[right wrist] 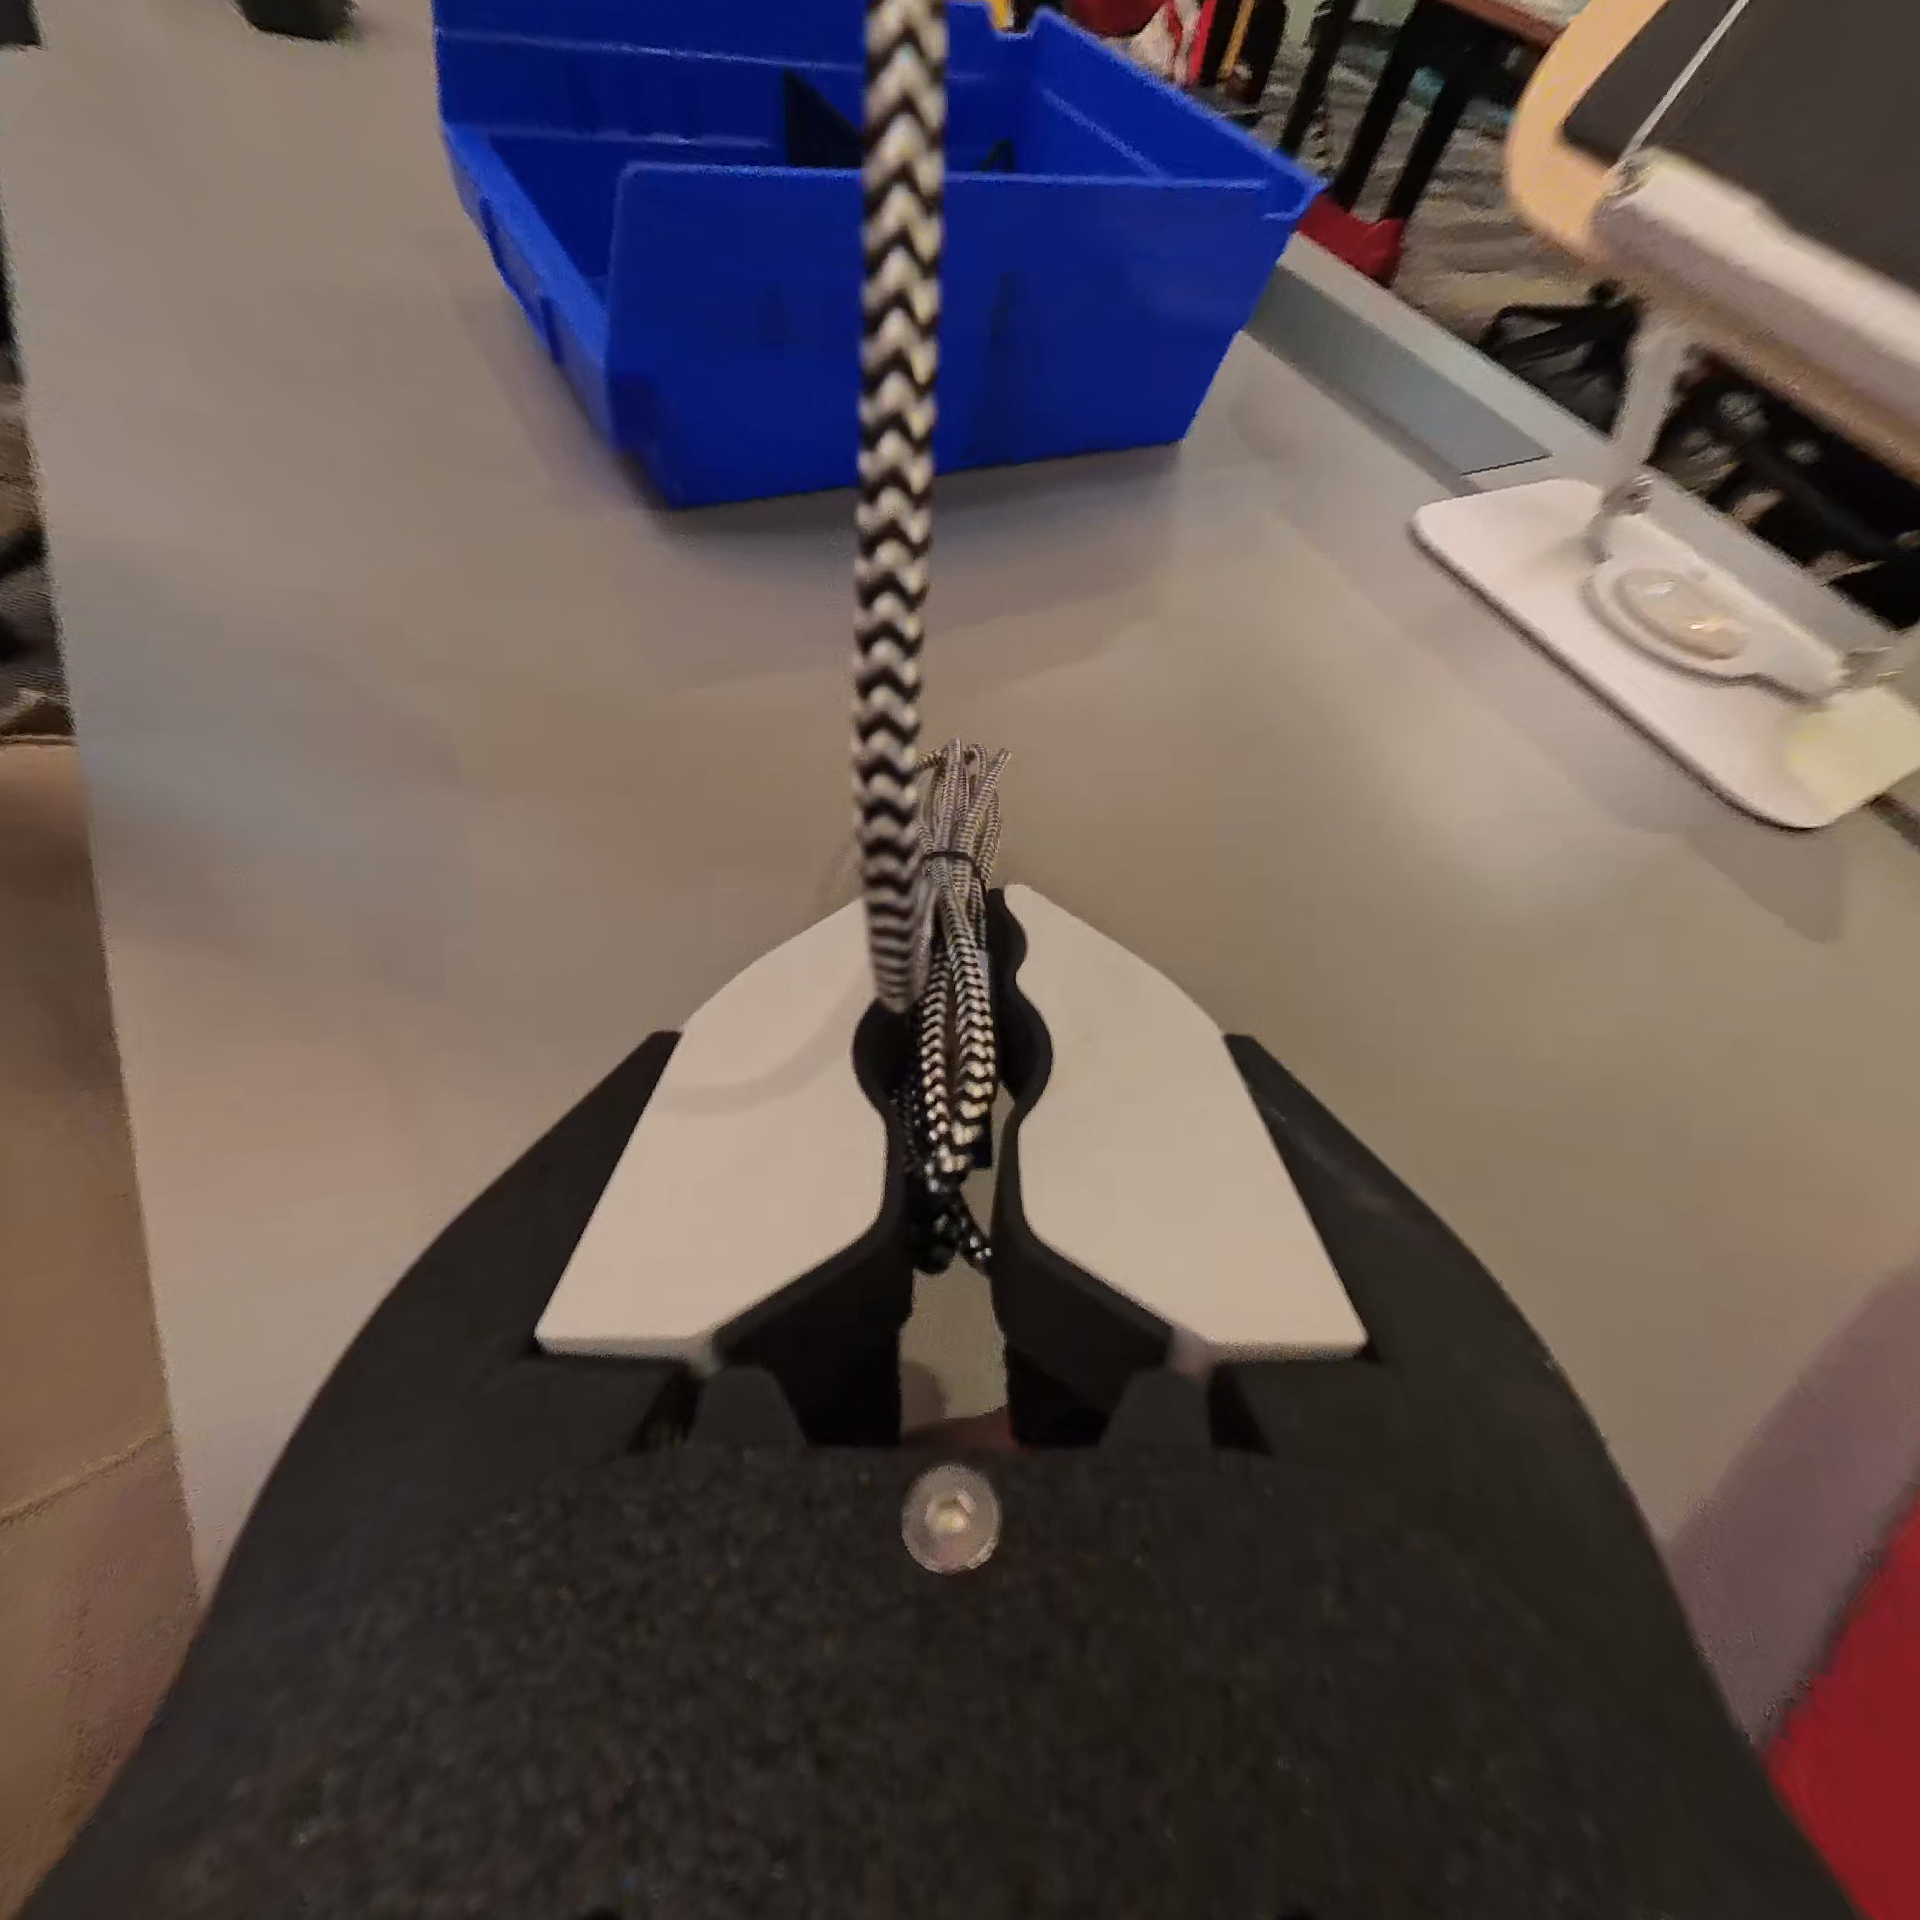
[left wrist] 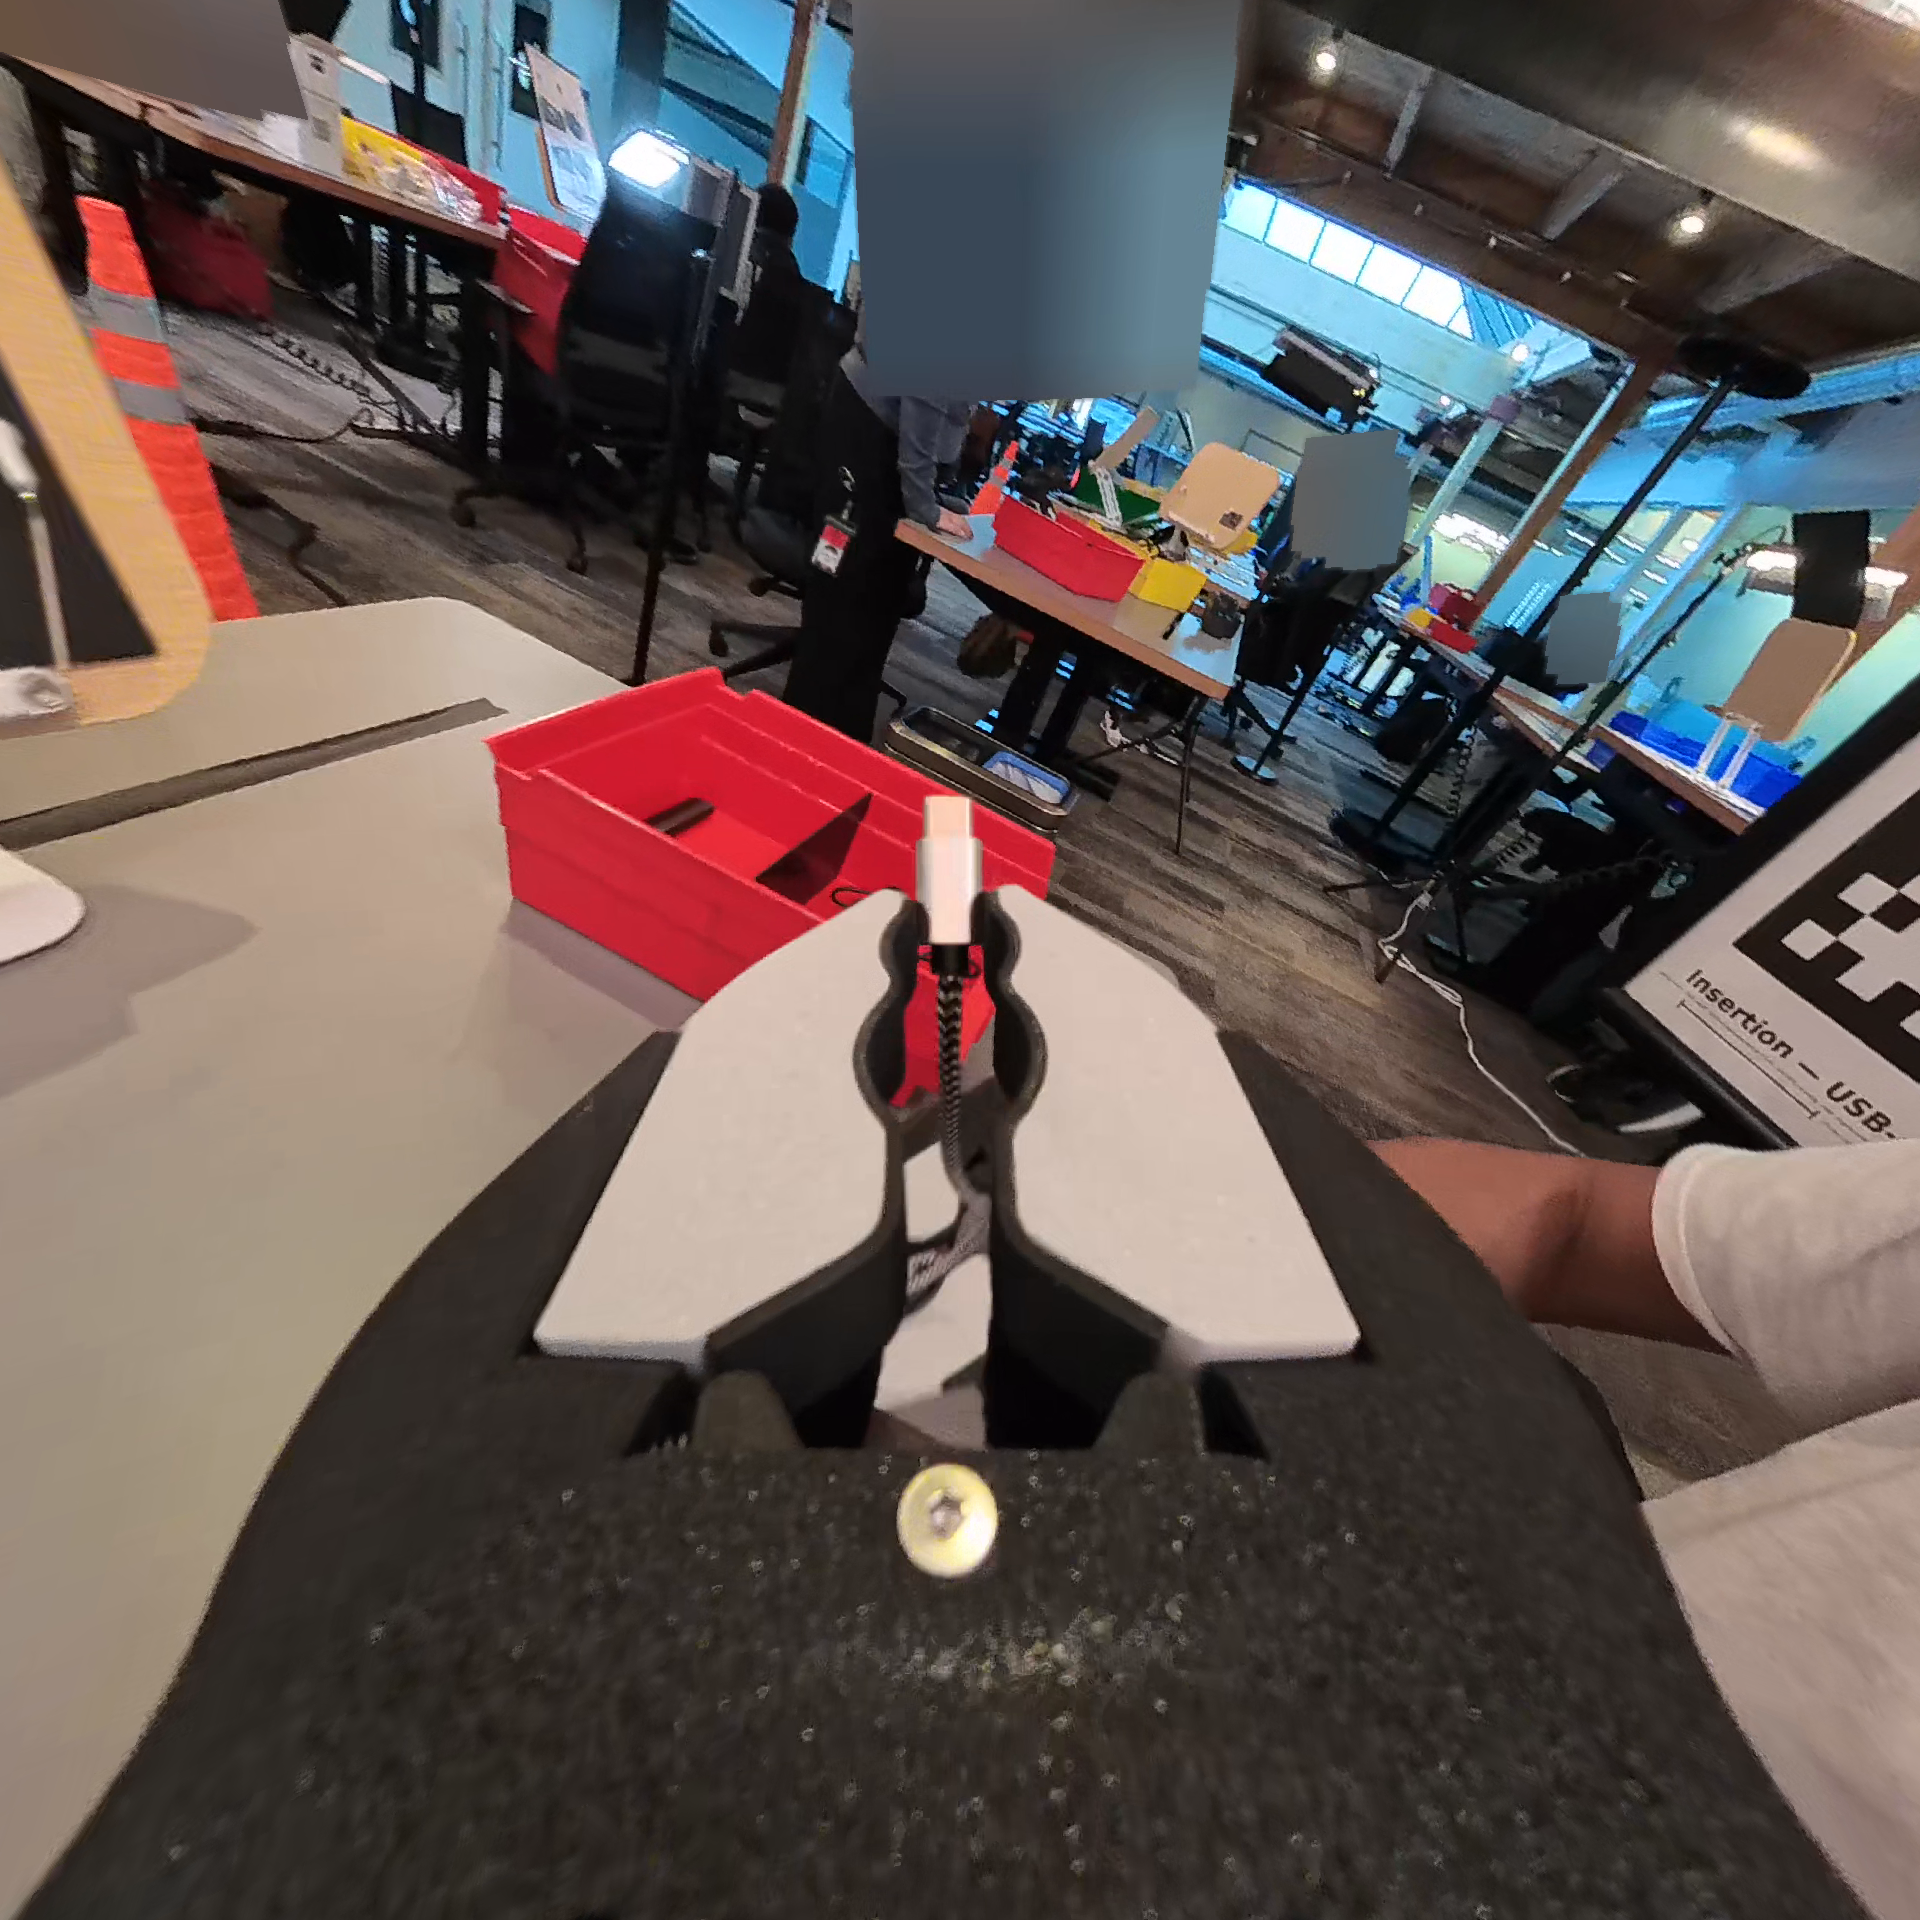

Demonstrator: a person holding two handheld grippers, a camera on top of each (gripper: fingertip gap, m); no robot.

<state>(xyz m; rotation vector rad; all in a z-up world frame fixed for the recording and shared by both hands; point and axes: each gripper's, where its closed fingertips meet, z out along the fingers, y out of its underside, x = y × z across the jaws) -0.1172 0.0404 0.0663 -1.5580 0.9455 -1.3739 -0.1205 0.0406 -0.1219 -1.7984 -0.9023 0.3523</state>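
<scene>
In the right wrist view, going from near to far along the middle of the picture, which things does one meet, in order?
Black-and-grey right tool, shut on the bundled black-and-white braided cable → bare grey tabletop → blue plastic bin with dividers.

1. One braided black-and-white cable (right wrist: 894, 520); its one silver plug (left wrist: 949, 873) shows in the left wrist view, and one tied bundle of its coils (right wrist: 961, 831) in the right.
2. Two grippers: the left gripper (left wrist: 948, 914) and the right gripper (right wrist: 940, 914), each with two fingers.
3. One red bin (left wrist: 623, 831) on the desk (left wrist: 260, 1143), one black divider (left wrist: 821, 852) inside it.
4. One blue bin (right wrist: 1091, 343).
5. One white stand (right wrist: 1621, 613).
6. One orange cone (left wrist: 156, 405).
</scene>
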